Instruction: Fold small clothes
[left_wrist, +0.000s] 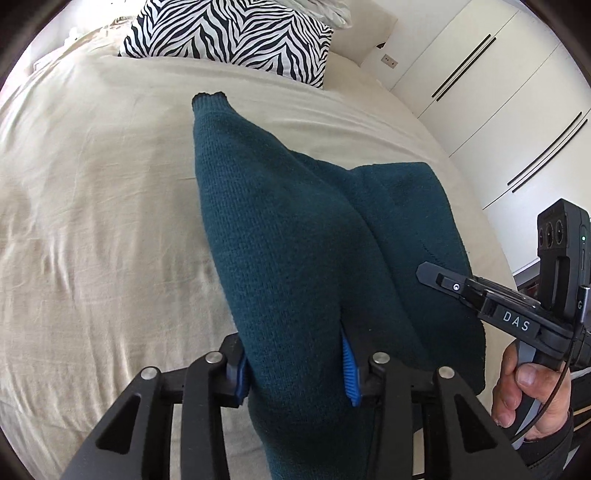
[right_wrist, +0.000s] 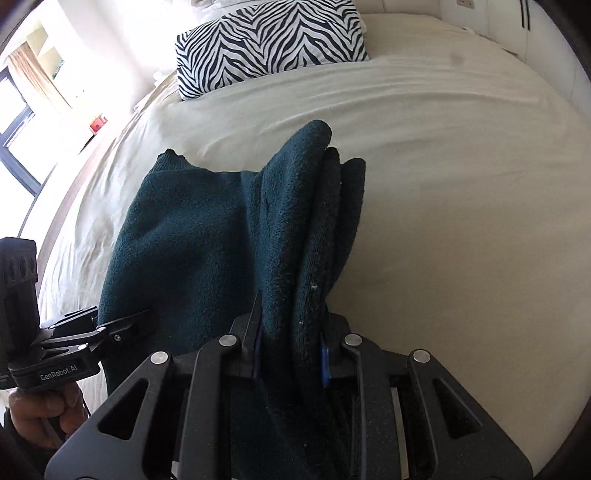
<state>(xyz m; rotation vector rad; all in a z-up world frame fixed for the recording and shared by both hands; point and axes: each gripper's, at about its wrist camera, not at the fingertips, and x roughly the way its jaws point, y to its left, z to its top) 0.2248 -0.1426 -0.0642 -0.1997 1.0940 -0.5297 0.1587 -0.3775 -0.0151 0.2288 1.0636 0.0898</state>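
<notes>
- The dark teal knitted sweater (left_wrist: 295, 236) is held up over the beige bedsheet (left_wrist: 92, 221), well short of the zebra-striped pillow (right_wrist: 269, 44).
- Left gripper (left_wrist: 295, 369) has its blue pads clamped on a thick bunch of knit.
- Right gripper (right_wrist: 290, 354) is pinched onto several stacked layers.
- Looks mid-fold to me: layers doubled, still needs laying flat.

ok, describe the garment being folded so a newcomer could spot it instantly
Start at the cream bed with the zebra-print pillow at its head. In the middle of the sheet is a dark teal knit sweater, gripped by the left tool and right tool. It is the only dark, knitted item there.
</notes>
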